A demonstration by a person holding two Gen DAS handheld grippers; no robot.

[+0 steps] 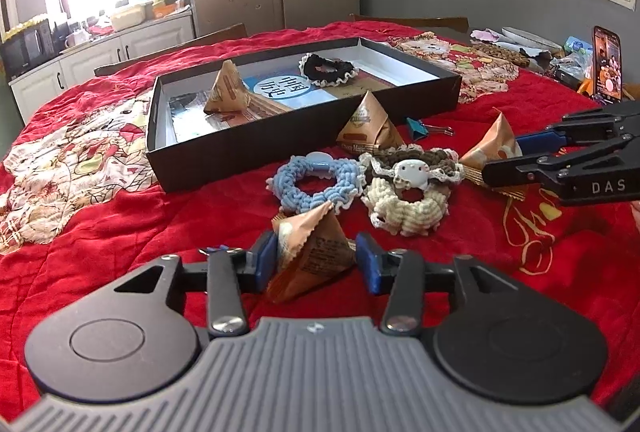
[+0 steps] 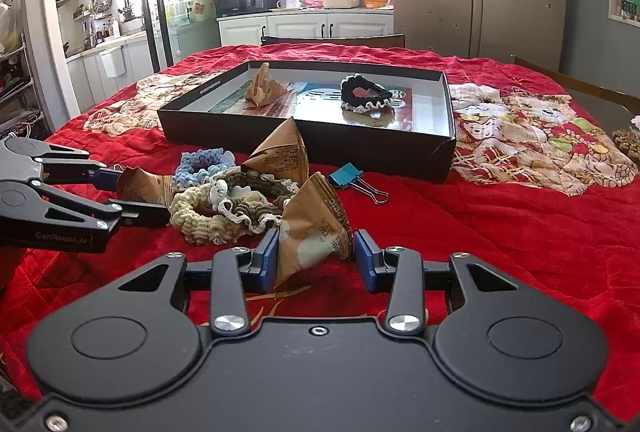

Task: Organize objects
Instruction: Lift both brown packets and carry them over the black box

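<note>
A brown pyramid snack packet [image 1: 312, 256] rests on the red cloth between the blue pads of my left gripper [image 1: 316, 264]. The left pad touches it and a thin gap shows at the right pad, so the gripper is open. My right gripper [image 2: 316, 260] is shut on a second packet [image 2: 316, 228], both pads pressing its sides. A third packet [image 1: 366, 127] stands in front of the black box [image 1: 240, 159]. The box holds a book, another packet [image 1: 226, 87] and a black scrunchie [image 1: 328, 69]. Blue [image 1: 316, 183], cream [image 1: 408, 207] and brown [image 1: 436, 157] scrunchies lie between the grippers.
A blue binder clip [image 1: 418, 127] lies by the box's near right corner. A phone [image 1: 607, 63] stands upright at the far right beside clutter. Chair backs line the table's far edge. Bare red cloth stretches to the right of the box in the right wrist view.
</note>
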